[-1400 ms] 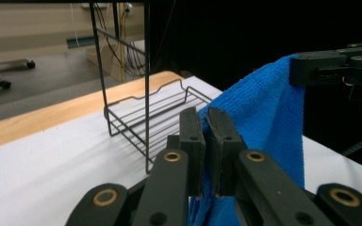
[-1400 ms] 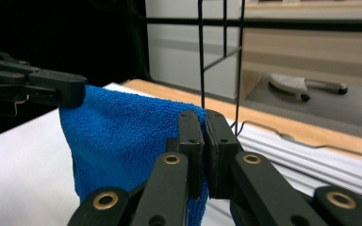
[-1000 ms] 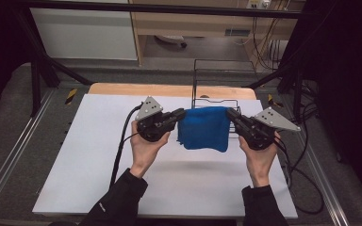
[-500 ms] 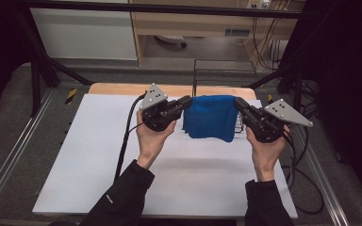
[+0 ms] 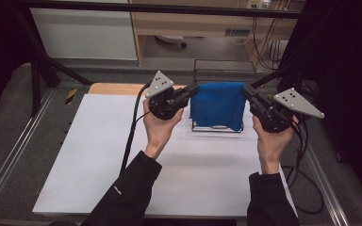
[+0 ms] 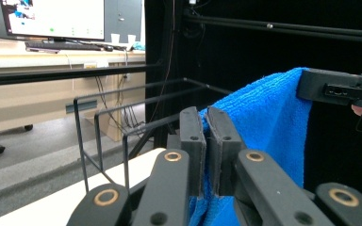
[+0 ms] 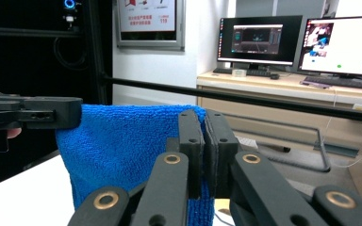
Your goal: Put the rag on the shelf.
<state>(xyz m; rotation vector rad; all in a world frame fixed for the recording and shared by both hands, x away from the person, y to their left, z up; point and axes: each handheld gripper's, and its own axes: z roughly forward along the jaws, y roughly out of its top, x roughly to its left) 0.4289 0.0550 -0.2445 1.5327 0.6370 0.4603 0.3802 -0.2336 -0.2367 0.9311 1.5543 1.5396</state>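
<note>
High view shows a blue towel [image 5: 218, 106] stretched between two grippers above the far part of the white counter [image 5: 99, 160], toward twelve o'clock from the person's hands. Left gripper [image 5: 194, 89] clamps the towel's upper corner at nine o'clock of the cloth; right gripper [image 5: 246, 90] clamps the opposite upper corner at three o'clock. Between them the cloth hangs down as a flat panel, its top edge level and its lower edge hanging in front of the base of a black wire rack [image 5: 217, 128] that stands on the counter just behind it. Whether the cloth touches the rack cannot be told.

Left gripper view has the two black jaws pressed together on the blue towel [image 6: 264, 122], with cloth spilling down at six o'clock between them; the wire rack [image 6: 122, 127] stands at nine o'clock, and the right gripper [image 6: 339, 89] grips the far corner at two o'clock.

Right gripper view has its jaws likewise closed on the towel [image 7: 122, 146], which spreads toward nine o'clock to the left gripper [image 7: 42, 113] holding the other corner.
</note>
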